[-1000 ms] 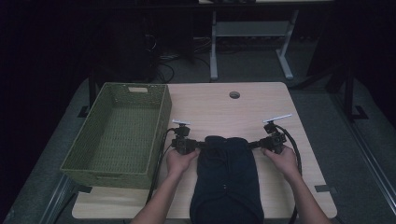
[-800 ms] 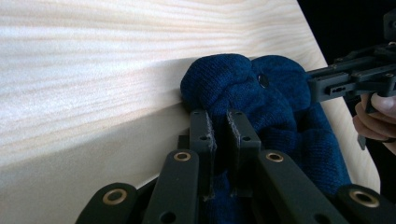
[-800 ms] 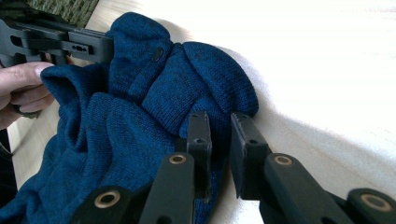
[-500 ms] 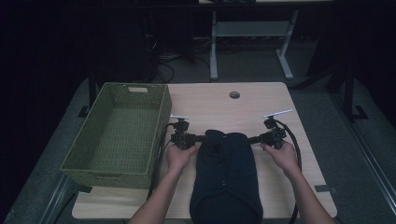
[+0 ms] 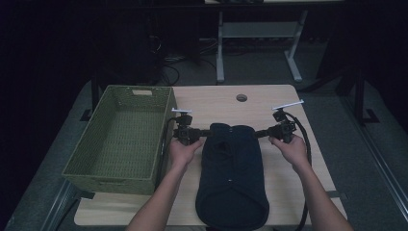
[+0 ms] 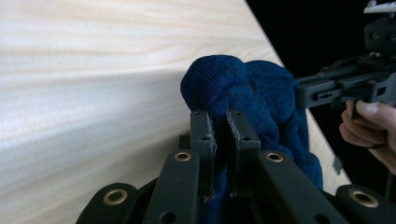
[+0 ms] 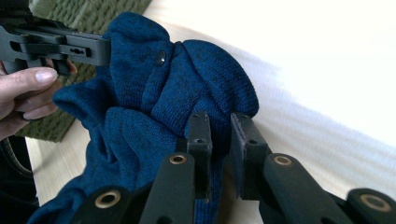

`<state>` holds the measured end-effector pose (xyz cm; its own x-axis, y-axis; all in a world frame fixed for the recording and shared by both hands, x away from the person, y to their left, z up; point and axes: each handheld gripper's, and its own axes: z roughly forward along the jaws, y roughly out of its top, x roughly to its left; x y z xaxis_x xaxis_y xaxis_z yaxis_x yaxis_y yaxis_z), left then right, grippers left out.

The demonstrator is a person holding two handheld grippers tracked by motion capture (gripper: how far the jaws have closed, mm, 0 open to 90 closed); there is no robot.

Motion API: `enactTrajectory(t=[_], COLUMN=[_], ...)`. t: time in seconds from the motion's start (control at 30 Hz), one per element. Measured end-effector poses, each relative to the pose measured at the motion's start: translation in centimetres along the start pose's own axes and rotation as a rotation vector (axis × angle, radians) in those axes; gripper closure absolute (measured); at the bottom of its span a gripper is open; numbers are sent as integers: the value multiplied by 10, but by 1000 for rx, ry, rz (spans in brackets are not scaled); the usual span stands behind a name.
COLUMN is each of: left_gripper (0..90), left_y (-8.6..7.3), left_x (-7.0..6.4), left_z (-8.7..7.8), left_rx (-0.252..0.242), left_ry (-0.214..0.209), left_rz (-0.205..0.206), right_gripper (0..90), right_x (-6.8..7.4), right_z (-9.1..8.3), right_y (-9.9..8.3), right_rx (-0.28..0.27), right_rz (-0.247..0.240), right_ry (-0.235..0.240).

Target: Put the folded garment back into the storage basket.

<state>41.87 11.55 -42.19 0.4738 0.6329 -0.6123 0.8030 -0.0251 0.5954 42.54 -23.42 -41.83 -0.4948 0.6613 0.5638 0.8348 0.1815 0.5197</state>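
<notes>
A dark blue knitted garment (image 5: 231,168) lies flat on the wooden table (image 5: 211,98), its lower end hanging over the near edge. My left gripper (image 5: 206,133) is shut on the garment's far left corner, my right gripper (image 5: 259,134) on its far right corner. In the left gripper view the jaws (image 6: 219,123) pinch a bunched fold of blue knit (image 6: 261,93), with the right gripper (image 6: 336,86) beyond it. In the right gripper view the jaws (image 7: 219,123) clamp the fabric (image 7: 187,84), which has a small dark button; the left gripper (image 7: 60,44) is at the upper left.
An empty green woven basket (image 5: 82,149) stands along the table's left side, close to my left hand. A round cable hole (image 5: 241,97) sits near the far edge. Another desk's legs (image 5: 220,53) stand on the floor behind.
Both grippers have moved a little away from the person, drawing the garment's top edge farther onto the table. Both stay shut on it.
</notes>
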Motion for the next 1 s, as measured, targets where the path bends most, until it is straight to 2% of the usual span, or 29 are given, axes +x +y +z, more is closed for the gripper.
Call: enactTrajectory(t=[0.3,0.63,0.77,1.0], left_gripper=[832,832,832,832], left_y=[20,45,47,40], left_x=[-11,-25,-29,-28], left_z=[-13,-29,-32,-32], left_rx=[-38,-75,-79,-82], left_ry=[-4,-11,-12,-13], left_rz=[25,68,84,94], right_gripper=[788,788,787,782], right_x=[11,26,30,30], right_z=[-15,-29,-33,-31], right_y=[25,41,43,40], right_rx=[-38,-87,-101,-106], right_rz=[-23,-54,-69,-78], right_ry=[3,6,-1,0])
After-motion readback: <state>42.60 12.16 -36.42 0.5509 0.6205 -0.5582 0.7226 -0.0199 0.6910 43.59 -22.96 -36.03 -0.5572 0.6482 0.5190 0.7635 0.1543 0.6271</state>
